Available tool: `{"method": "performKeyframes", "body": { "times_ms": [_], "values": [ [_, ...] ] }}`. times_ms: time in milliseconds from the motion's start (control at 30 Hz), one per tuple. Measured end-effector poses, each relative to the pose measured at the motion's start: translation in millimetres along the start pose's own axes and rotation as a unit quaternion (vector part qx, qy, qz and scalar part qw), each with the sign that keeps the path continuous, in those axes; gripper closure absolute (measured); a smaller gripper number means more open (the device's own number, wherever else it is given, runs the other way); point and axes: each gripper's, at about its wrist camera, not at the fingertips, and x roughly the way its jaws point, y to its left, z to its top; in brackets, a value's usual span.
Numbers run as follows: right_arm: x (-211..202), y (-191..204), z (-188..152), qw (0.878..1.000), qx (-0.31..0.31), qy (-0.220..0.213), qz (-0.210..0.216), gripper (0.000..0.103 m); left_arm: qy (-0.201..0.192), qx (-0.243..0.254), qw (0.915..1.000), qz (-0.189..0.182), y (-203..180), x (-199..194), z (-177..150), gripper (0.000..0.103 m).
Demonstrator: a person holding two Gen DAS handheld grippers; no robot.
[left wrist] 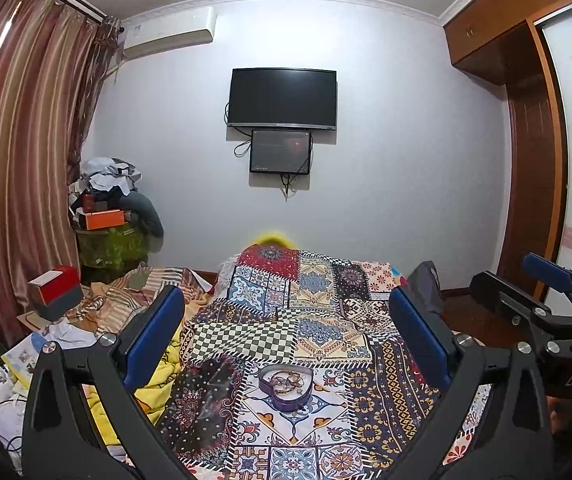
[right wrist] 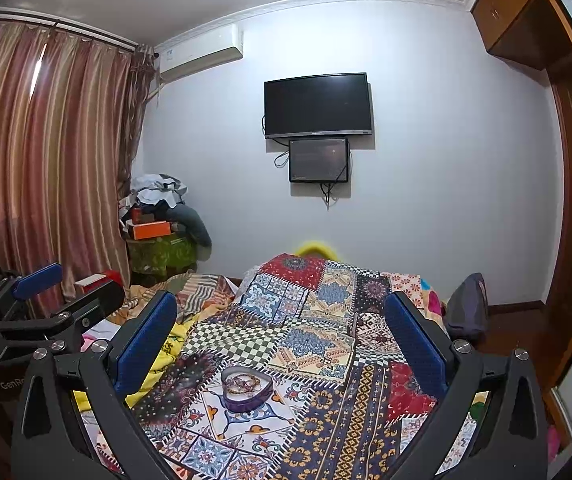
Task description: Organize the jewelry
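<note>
Surface: patchwork cloth spread over a bed, facing a wall with a dark television.
Task item: purple heart-shaped box, lid off, tangled jewelry inside; it rests on the cloth, near side.
Left gripper: jaws wide apart, empty; box lies below and between the blue pads, untouched.
Right gripper: jaws wide apart, empty; box sits between them, slightly left of centre, well clear of both pads.

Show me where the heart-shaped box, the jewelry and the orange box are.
heart-shaped box (left wrist: 291, 399): left wrist view, purple front wall.
jewelry (right wrist: 243, 381): right wrist view, tangle of bracelets inside the box.
orange box (left wrist: 104, 219): left wrist view, long side.
</note>
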Motion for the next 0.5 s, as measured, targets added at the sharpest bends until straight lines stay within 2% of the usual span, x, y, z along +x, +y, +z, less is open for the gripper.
{"method": "performKeyframes", "body": {
  "times_ms": [500],
  "values": [
    [3.4, 2.4, -0.3, 1.000, 0.000, 0.009, -0.001, 0.000, 0.007, -0.005, 1.0000, -0.003, 2.5, 6.1, -3.2, 0.001]
  ]
}}
